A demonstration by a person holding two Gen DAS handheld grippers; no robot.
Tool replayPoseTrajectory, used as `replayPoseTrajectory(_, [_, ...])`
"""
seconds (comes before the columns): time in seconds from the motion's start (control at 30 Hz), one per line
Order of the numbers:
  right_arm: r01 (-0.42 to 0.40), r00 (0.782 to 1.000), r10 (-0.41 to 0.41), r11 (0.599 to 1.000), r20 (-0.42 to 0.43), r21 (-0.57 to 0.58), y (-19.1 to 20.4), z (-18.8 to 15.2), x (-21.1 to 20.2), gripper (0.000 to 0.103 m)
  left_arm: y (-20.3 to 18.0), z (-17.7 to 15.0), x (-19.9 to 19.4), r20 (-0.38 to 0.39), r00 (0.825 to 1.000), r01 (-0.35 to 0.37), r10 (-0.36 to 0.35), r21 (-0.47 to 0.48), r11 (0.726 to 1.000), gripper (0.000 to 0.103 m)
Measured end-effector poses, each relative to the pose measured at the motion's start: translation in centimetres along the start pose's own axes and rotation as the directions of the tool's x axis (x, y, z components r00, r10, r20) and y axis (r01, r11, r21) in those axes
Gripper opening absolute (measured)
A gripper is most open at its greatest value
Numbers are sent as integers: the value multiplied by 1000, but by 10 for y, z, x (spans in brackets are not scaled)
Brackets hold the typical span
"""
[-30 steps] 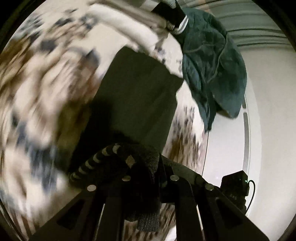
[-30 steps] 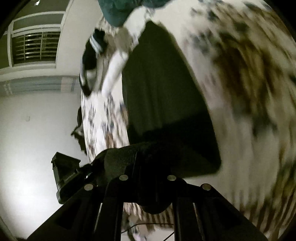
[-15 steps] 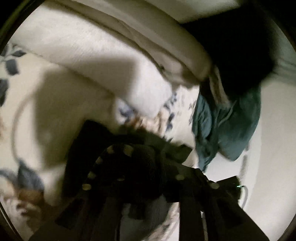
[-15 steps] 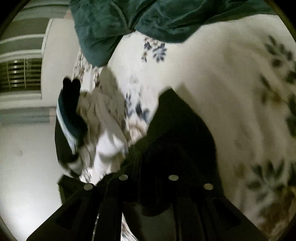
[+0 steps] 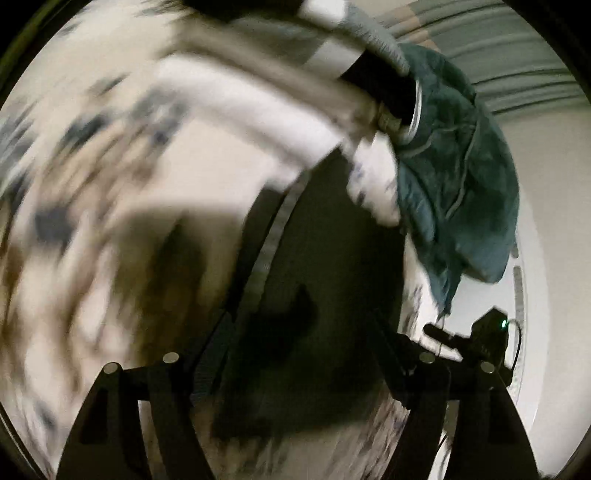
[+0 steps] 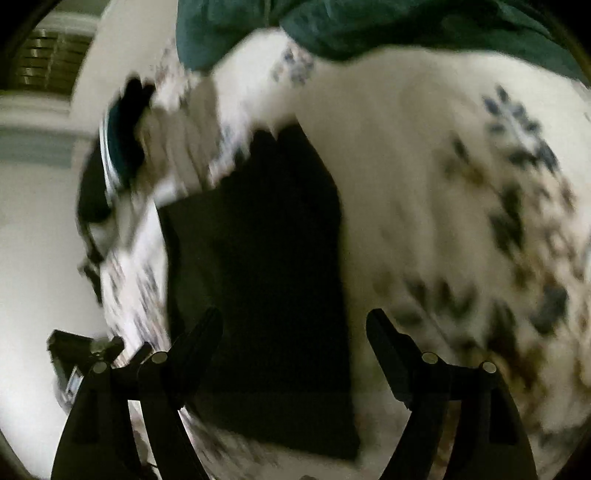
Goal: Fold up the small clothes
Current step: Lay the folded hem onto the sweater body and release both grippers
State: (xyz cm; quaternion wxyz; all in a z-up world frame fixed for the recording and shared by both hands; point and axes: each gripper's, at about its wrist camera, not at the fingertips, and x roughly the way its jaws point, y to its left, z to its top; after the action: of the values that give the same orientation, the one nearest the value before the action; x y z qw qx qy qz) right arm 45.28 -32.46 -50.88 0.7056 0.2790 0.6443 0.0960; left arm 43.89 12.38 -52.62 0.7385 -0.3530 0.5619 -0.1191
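A small black garment (image 5: 325, 295) lies flat on the flowered bedsheet (image 5: 92, 221); it also shows in the right wrist view (image 6: 266, 295), folded into a rough rectangle. My left gripper (image 5: 295, 339) is open and empty just above the garment's near edge. My right gripper (image 6: 293, 332) is open and empty above the same garment, one finger (image 6: 199, 339) at its left edge. Both views are blurred by motion.
A dark teal garment (image 5: 454, 177) lies bunched at the far side of the bed, also seen in the right wrist view (image 6: 369, 26). A black item with white stripes (image 6: 114, 147) and a white cloth (image 5: 240, 103) lie beyond the black garment.
Both grippers were shut on the black garment and carried its edge over. Now both have let go and stand open, and the garment lies folded flat on the sheet.
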Motion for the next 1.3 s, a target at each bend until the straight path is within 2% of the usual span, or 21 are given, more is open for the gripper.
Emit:
replayPoseTrajectory(0.1, [73, 994, -78, 996, -81, -55, -11, -29, -4, 82, 24, -72, -4, -44, 999, -19, 14, -118, 993, 73])
replayPoseTrajectory(0.23, [83, 985, -99, 990, -141, -114, -19, -30, -1, 82, 31, -119, 34, -66, 990, 96, -122, -316, 944, 73])
replayPoseTrajectory(0.37, [-8, 992, -10, 991, -129, -137, -13, 23, 33, 82, 16, -111, 80, 87, 975, 220, -203, -396, 892, 73])
replayPoseTrajectory(0.43, [-50, 991, 31, 988, -133, -146, -9, 51, 54, 82, 16, -101, 106, 118, 982, 185, -147, -450, 874, 73])
replayPoseTrajectory(0.53, [-125, 983, 110, 988, -149, -91, -12, 94, 91, 83, 15, -97, 115, 190, 978, 178, -90, -520, 836, 73])
replayPoseTrajectory(0.57, [-156, 977, 148, 987, -152, -41, -15, 103, 103, 84, 11, -92, 113, 202, 977, 170, -69, -538, 826, 69])
replayPoseTrajectory(0.6, [-179, 974, 177, 984, -139, 0, -18, 108, 108, 84, 8, -88, 109, 221, 974, 165, -51, -539, 826, 57])
replayPoseTrajectory(0.63, [-198, 972, 198, 980, -124, 17, -20, 111, 109, 82, 4, -83, 104, 241, 970, 151, -26, -519, 841, 36])
replayPoseTrajectory(0.67, [-229, 967, 230, 973, -107, 26, -19, 112, 109, 73, -1, -77, 97, 253, 968, 126, 1, -485, 866, 31])
replayPoseTrajectory(0.7, [-243, 964, 244, 970, -107, 21, -17, 109, 110, 38, -4, -74, 92, 263, 965, 118, 9, -463, 878, 28])
replayPoseTrajectory(0.73, [-242, 962, 243, 970, -121, 22, -17, 105, 110, 29, -5, -71, 90, 267, 964, 109, 17, -449, 887, 27])
replayPoseTrajectory(0.8, [-229, 969, 230, 973, -94, 26, -17, 95, 103, 24, -7, -66, 81, 254, 967, 97, 10, -406, 909, 25])
replayPoseTrajectory(0.87, [-199, 979, 200, 979, -24, 38, -14, 76, 83, 22, -5, -62, 69, 225, 974, 110, -30, -351, 930, 24])
replayPoseTrajectory(0.93, [-194, 981, 192, 978, 35, 73, -12, 41, 55, 21, -4, -61, 55, 166, 982, 142, -95, -300, 943, 24])
replayPoseTrajectory(1.0, [-201, 979, 193, 967, 68, 157, -23, -11, 19, 21, 1, -65, 35, 79, 986, 164, -149, -247, 955, 23])
replayPoseTrajectory(1.07, [-192, 981, 185, 962, 58, 196, -26, -57, 1, 21, 10, -71, 20, -17, 988, 147, -153, -195, 970, 23])
replayPoseTrajectory(1.1, [-193, 981, 189, 946, 41, 262, -37, -89, -6, 21, 17, -75, 19, -63, 988, 124, -138, -189, 974, 23])
replayPoseTrajectory(1.2, [-130, 985, 163, 920, -59, 370, -65, -162, 3, 24, 33, -89, 33, -173, 984, 23, -50, -159, 987, 31])
replayPoseTrajectory(1.23, [-104, 984, 154, 909, -94, 404, -73, -178, 13, 32, 38, -90, 37, -190, 981, -1, -32, -170, 985, 34])
replayPoseTrajectory(1.27, [-59, 982, 131, 896, -136, 439, -86, -192, 24, 34, 42, -91, 41, -185, 982, 2, -35, -173, 985, 39])
replayPoseTrajectory(1.3, [-46, 985, 114, 899, -131, 435, -92, -197, 26, 40, 40, -89, 43, -175, 984, -12, -17, -161, 987, 44])
